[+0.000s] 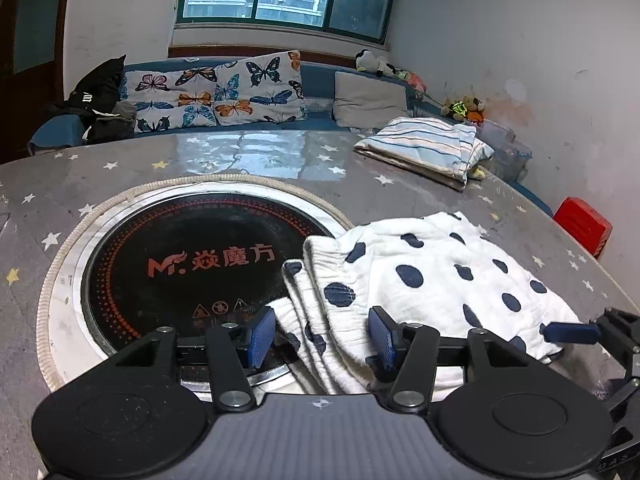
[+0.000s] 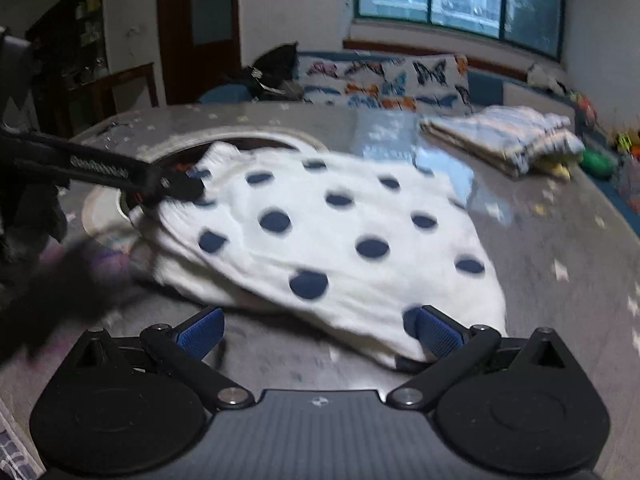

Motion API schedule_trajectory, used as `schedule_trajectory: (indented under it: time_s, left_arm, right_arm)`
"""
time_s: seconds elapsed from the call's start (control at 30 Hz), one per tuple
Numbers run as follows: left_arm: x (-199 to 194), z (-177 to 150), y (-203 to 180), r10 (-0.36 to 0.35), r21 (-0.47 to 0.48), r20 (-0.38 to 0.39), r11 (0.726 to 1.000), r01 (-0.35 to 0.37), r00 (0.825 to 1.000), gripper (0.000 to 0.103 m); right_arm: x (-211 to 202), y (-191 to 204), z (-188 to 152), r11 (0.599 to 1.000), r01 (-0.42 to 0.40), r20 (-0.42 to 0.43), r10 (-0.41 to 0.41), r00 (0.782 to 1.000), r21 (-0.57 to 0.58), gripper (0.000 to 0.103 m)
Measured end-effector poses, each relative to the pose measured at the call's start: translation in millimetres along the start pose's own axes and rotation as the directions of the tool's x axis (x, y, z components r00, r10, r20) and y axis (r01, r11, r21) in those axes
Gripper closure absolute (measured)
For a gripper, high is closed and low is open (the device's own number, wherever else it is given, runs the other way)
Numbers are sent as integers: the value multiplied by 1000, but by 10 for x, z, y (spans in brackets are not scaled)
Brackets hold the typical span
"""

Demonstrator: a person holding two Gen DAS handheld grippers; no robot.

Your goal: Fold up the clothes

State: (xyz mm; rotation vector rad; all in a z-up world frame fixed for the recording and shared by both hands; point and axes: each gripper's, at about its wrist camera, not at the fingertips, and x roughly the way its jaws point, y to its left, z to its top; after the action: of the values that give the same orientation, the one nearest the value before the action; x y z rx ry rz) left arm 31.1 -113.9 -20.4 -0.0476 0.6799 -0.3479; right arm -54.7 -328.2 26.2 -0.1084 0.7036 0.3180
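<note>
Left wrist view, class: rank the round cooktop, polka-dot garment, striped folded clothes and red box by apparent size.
1. Round cooktop; polka-dot garment looks similar, being nearer.
2. Striped folded clothes.
3. Red box.

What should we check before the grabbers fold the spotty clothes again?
1. Left gripper open with the layered edge of the spotty garment between its fingers: ok.
2. Right gripper open at the garment's near edge: ok, though the view is blurred.
3. Either gripper really gripping cloth yet: not ok, both stand open.
4. Garment lying flat: not ok, one end is bunched in layers.
5. Garment off the cooktop: not ok, its edge overlaps the dark disc.
6. Striped folded pile out of the way at the far side of the table: ok.
</note>
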Motion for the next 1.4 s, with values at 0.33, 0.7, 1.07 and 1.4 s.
schedule_trajectory:
  time_s: [0.33, 0.7, 1.07, 1.4]
  left_arm:
    - [-15, -4, -16, 8, -7, 9, 1000, -7, 1000, 46]
    - [-22, -6, -10, 9, -22, 5, 1000, -9, 1000, 41]
    - [-115, -19, -67, 13, -12, 23, 1000, -12, 1000, 15]
    - [-207, -20, -130, 9, 9, 40, 1000, -10, 999, 0]
  right_arm:
    - [-223, -186, 19, 998, 33, 81, -38, 996, 58, 0]
    - [-260, -188, -66, 999, 14, 66, -16, 998, 43, 0]
    - [-121, 5, -4, 1000, -13, 53, 13, 999, 8, 0]
    - [-86, 100, 16, 1000, -3, 54, 2, 999, 9, 0]
